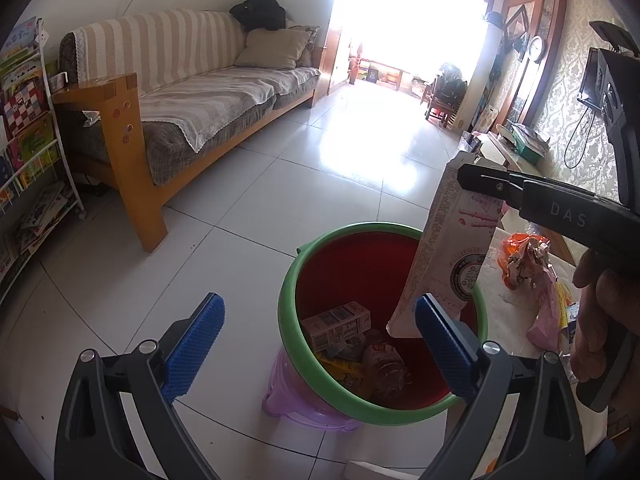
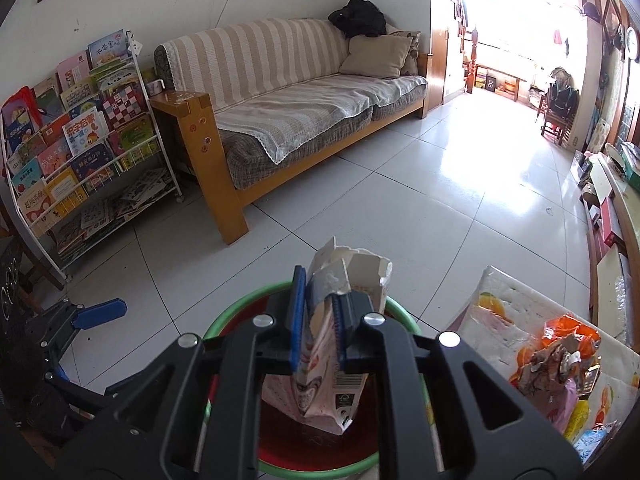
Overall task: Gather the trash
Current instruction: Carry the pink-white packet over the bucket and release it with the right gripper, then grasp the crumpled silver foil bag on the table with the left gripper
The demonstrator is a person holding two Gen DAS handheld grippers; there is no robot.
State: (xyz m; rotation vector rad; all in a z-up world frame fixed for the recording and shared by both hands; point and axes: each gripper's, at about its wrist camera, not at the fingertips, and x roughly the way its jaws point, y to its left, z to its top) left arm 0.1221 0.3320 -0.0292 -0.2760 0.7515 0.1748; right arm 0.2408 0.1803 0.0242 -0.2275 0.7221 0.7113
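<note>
Living-room tile floor, bin point(image 1: 384, 320) on stool. Right gripper point(image 2: 318, 316) clamped on flattened carton point(image 2: 320, 344), hung above bin mouth, probably for dropping. Left gripper point(image 1: 316, 344) wide, empty, beside rim.

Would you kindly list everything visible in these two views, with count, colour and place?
Bucket: one, green rim, red inside, on the floor beside the table.
Carton: one, white and pink, hanging over the bucket.
Trash in bucket: small box, bottle, yellow wrapper, at the bottom.
Stool: one, purple, under the bucket.
Table: one, fruit-print cover, right.
Wrappers: a pile, orange, pink, yellow, on the table.
Sofa: one, wood frame, beige striped cover, by the wall.
Book rack: one, white wire, left of the sofa.
Left gripper: blue fingers, open, empty.
Right gripper: blue fingers, clamped on the carton.
Hand: one, right edge.
</note>
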